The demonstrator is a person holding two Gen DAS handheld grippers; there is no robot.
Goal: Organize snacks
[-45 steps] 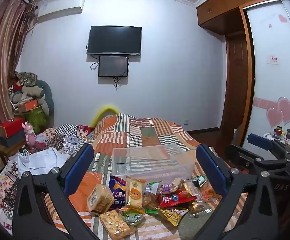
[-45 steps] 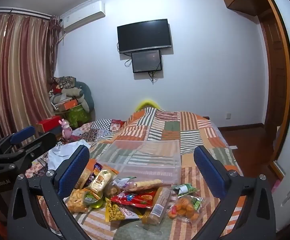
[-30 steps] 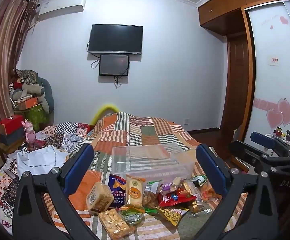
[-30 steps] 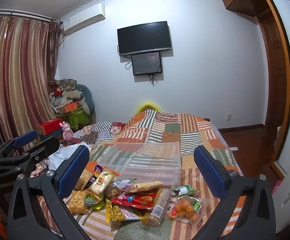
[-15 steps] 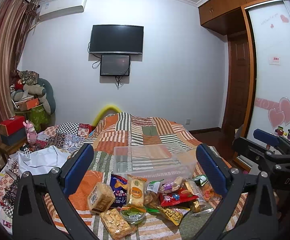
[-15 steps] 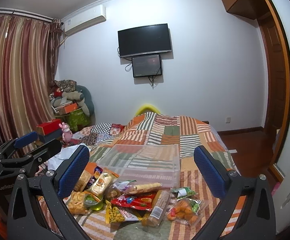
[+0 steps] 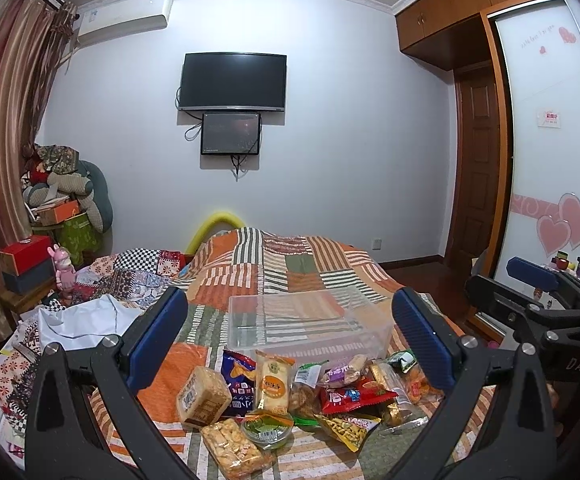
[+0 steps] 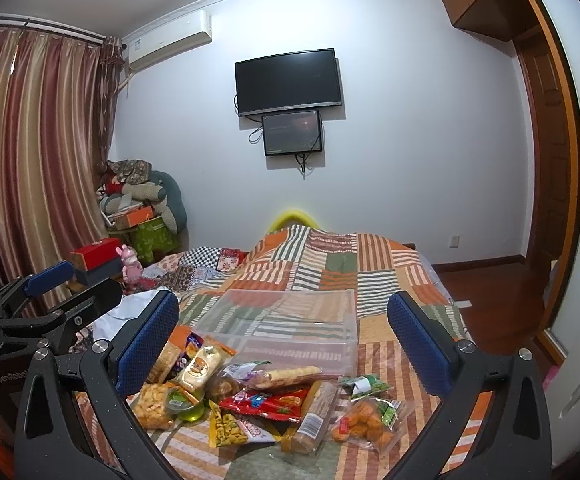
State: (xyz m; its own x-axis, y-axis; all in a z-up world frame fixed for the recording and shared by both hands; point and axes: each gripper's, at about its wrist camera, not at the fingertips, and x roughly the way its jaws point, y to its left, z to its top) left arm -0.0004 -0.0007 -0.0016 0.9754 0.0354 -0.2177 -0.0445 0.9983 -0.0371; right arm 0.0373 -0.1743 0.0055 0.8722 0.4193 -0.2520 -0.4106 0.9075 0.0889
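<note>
Left wrist view: both my tongs (image 7: 287, 336) gape wide, empty. Snack packets (image 7: 273, 386) look light, crinkly, slippery; I pinch sealed edges.

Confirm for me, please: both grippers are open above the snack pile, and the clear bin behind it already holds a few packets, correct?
Not quite. Both the left gripper and right gripper are open above the snacks, but the clear bin holds nothing yet: the left wrist view shows only the quilt through its walls.
</note>
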